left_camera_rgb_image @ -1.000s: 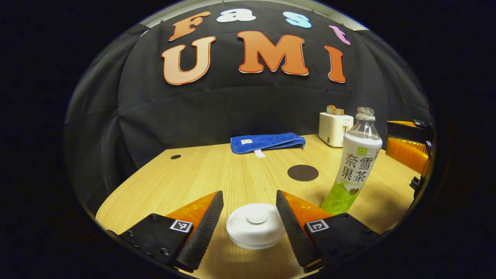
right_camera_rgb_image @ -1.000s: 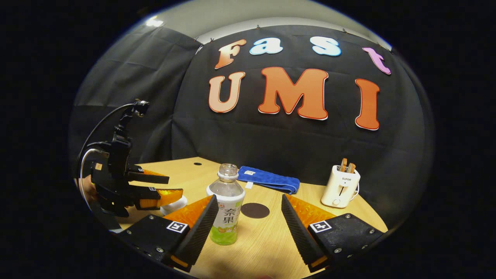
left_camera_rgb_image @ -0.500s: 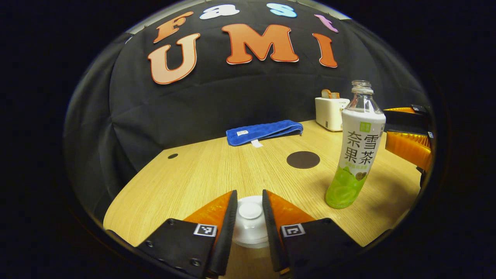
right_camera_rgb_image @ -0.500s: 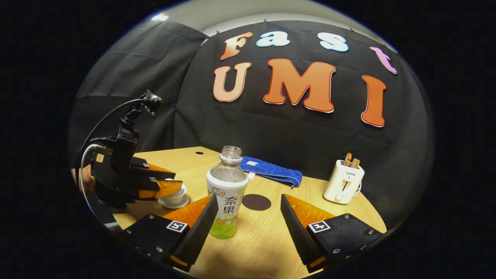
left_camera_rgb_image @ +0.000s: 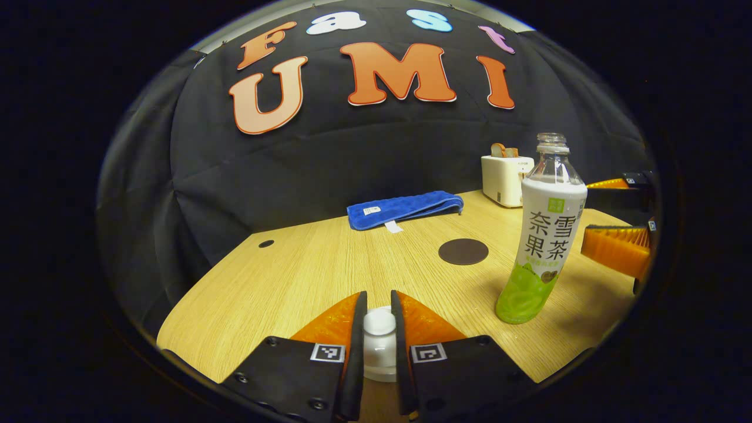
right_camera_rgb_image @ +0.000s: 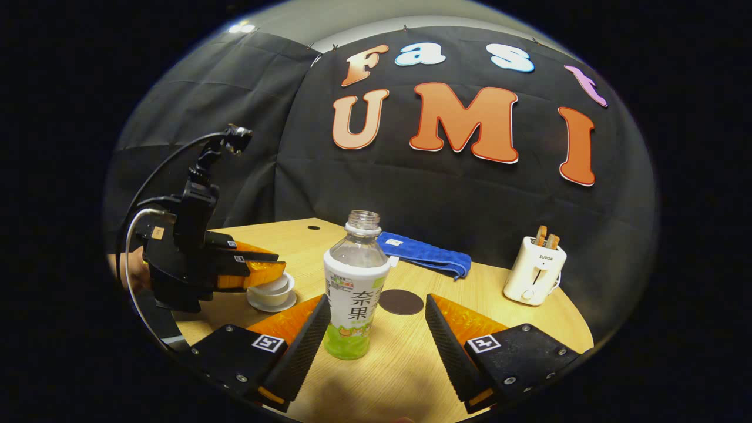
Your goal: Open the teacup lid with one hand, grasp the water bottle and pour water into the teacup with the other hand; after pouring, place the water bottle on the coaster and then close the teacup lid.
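The white teacup lid sits low between my left gripper's fingers, and the left gripper is shut on its round knob. In the right gripper view the left gripper hovers over the white teacup on its saucer; whether the lid has left the cup is unclear. The uncapped water bottle stands upright on the table. My right gripper is open, with the bottle just ahead, close to its left finger. The dark round coaster lies behind the bottle.
A folded blue towel lies at the back of the wooden table. A white toaster stands at the back right. The right gripper's fingers show beside the bottle. A small hole marks the tabletop's far left.
My left gripper went from wide open around the lid to shut on its knob. My right gripper edged closer to the bottle, staying open.
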Demonstrator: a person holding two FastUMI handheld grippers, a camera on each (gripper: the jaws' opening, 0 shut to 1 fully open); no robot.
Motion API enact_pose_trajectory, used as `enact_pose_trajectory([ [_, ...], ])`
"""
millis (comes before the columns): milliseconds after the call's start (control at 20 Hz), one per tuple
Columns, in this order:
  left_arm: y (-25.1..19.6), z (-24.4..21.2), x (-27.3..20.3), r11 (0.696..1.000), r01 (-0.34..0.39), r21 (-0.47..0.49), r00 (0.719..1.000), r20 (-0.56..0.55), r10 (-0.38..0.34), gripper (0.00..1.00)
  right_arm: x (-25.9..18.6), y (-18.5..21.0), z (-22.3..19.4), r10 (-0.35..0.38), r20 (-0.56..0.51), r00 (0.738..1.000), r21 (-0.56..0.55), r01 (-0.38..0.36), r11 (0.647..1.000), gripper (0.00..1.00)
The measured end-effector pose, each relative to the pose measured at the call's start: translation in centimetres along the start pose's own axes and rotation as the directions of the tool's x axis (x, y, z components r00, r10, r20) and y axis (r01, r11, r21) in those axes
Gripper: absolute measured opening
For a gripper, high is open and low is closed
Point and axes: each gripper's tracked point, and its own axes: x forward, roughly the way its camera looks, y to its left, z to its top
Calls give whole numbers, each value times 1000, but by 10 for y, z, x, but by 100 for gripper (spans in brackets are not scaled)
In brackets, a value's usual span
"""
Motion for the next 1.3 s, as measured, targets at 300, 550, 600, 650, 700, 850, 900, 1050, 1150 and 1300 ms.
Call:
enact_pose_trajectory([
  [300, 24, 18, -7, 998, -51, -38, 996, 65, 53, 27, 19, 15, -20, 36, -54, 998, 28, -34, 999, 98],
  [550, 45, 15, -12, 993, -85, -83, 993, 72, 91, 27, 37, 25, -40, 49, -120, 992, 61, -42, 997, 94],
  [600, 49, 13, -12, 992, -91, -90, 993, 72, 97, 27, 38, 26, -42, 47, -129, 991, 72, -38, 997, 94],
  [650, 54, 11, -14, 990, -101, -94, 992, 72, 108, 27, 38, 28, -44, 49, -138, 989, 85, -37, 996, 93],
  [700, 59, 10, -15, 989, -111, -96, 990, 72, 118, 27, 39, 30, -45, 50, -144, 988, 96, -36, 995, 91],
  [850, 70, 4, -18, 986, -129, -102, 989, 65, 136, 29, 43, 30, -46, 43, -163, 986, 109, -25, 994, 78],
  [900, 73, 3, -19, 985, -132, -107, 988, 63, 139, 27, 45, 32, -46, 40, -167, 985, 113, -21, 993, 74],
  [1050, 79, -3, -21, 983, -134, -126, 988, 56, 142, 27, 47, 31, -45, 33, -184, 982, 118, -11, 993, 69],
  [1150, 85, -5, -24, 981, -143, -133, 987, 55, 151, 27, 49, 27, -40, 14, -185, 983, 92, 3, 996, 69],
  [1300, 95, -7, -24, 978, -156, -140, 985, 52, 164, 27, 51, 22, -28, -24, -170, 985, 6, 26, 1000, 67],
])
